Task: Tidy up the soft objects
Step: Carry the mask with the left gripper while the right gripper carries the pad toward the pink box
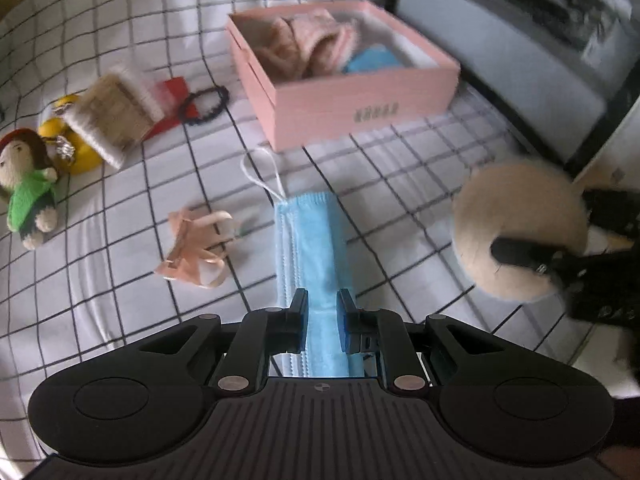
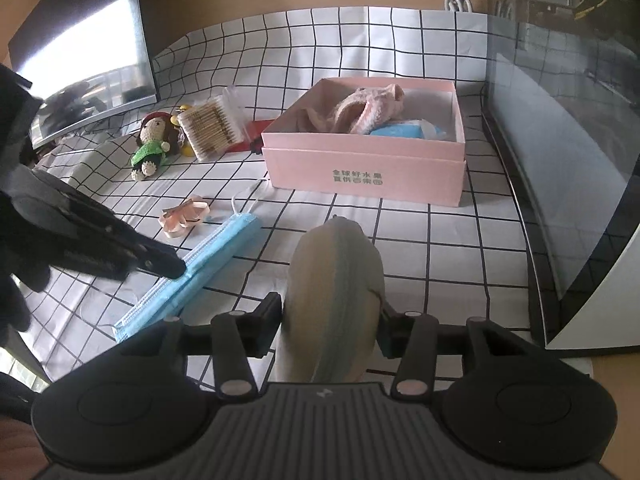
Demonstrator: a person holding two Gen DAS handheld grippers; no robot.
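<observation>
On the checked cloth (image 2: 360, 40) sits a pink box (image 2: 362, 168), and some soft things are already inside: a fuzzy pink sock (image 2: 368, 110) and something blue (image 2: 396, 131). So the tidy-up looks partly done.

More is left. A doll (image 2: 150, 146) in green, a pack of cotton swabs (image 2: 212, 126), a hair tie (image 1: 204, 105) and a ribbon bow (image 2: 186, 216) lie on the cloth, outside the box.

Two things are in hand now. The left gripper (image 1: 323, 320) is squeezed on a blue mask (image 1: 312, 264). The mask is folded long and thin, with a white loop at its far end, and lies near the box. The right gripper (image 2: 330, 320) is clamped on a puff (image 2: 336, 304). The puff is round, tan and fluffy, with a pale blue stripe, and it is up off the cloth, in front of the box.

I think both go in the box next.
</observation>
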